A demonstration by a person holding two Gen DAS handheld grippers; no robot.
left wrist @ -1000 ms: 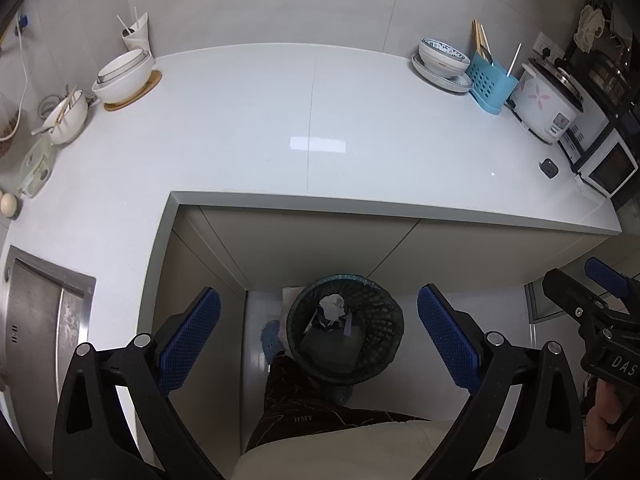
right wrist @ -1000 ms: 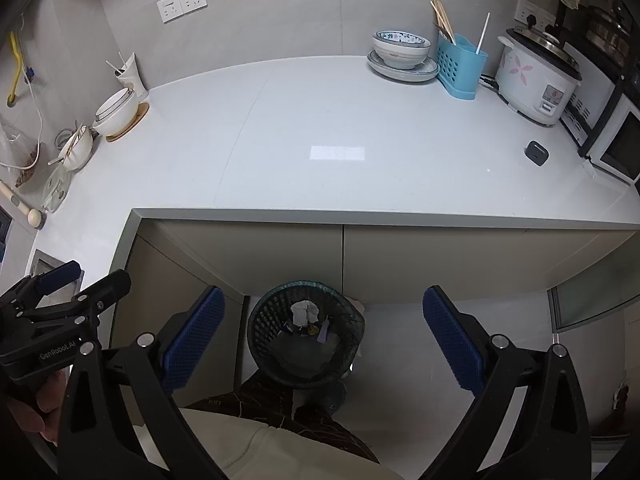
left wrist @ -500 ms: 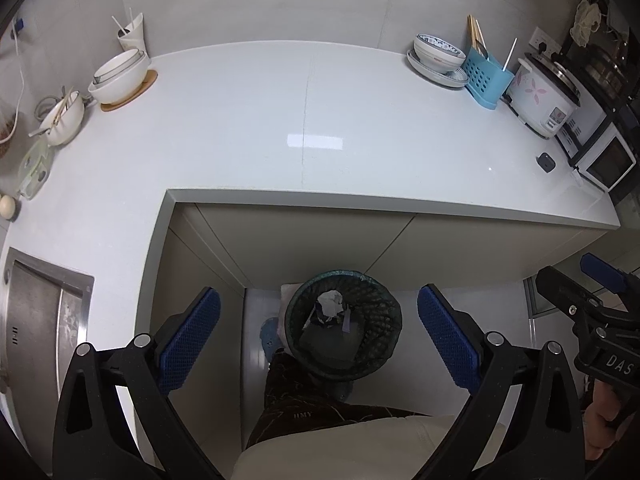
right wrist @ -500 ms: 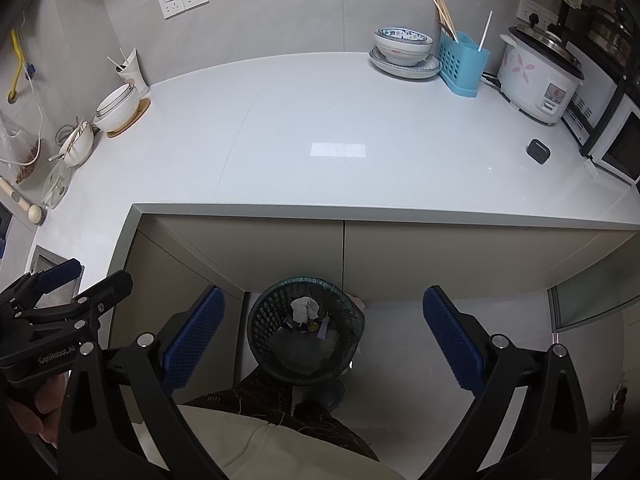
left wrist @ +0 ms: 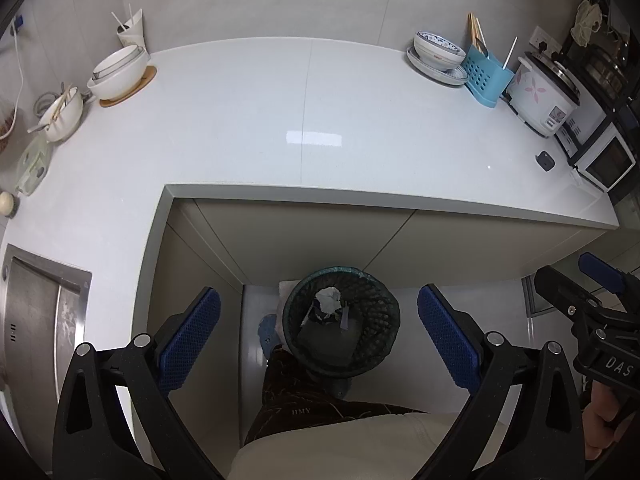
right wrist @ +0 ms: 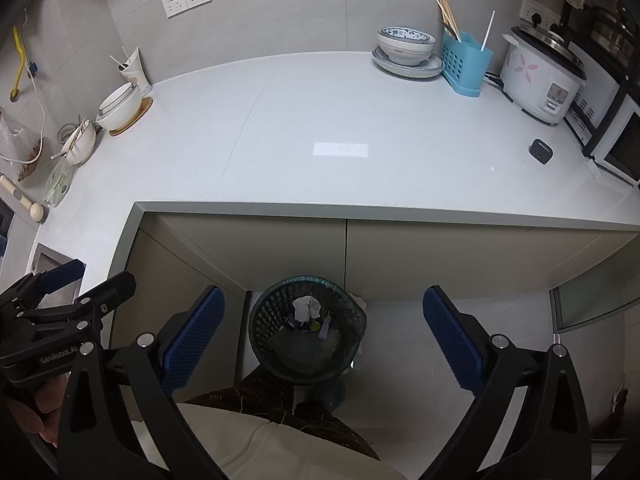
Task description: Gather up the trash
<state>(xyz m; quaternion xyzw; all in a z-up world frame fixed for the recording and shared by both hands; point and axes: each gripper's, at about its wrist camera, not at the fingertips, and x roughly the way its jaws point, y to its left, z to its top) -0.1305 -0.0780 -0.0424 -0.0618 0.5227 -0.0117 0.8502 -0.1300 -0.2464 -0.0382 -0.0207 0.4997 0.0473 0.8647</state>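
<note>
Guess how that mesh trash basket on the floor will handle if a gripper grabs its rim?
The mesh trash basket is probably light: open-lattice walls, and only a crumpled paper wad and a few scraps show inside. Its thin rim may flex under the fingers. Lifted from one side, it would likely tilt and could spill.

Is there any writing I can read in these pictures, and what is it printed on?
"GenRobot.AI": on the black body of the left gripper, seen from the right wrist camera.
"DAS": on the body of the right gripper, cut off at the frame edge.
"HMY": small, on the dark trouser leg.
Rice cooker panel: too small to read.
Bowl logo: blurred.
</note>
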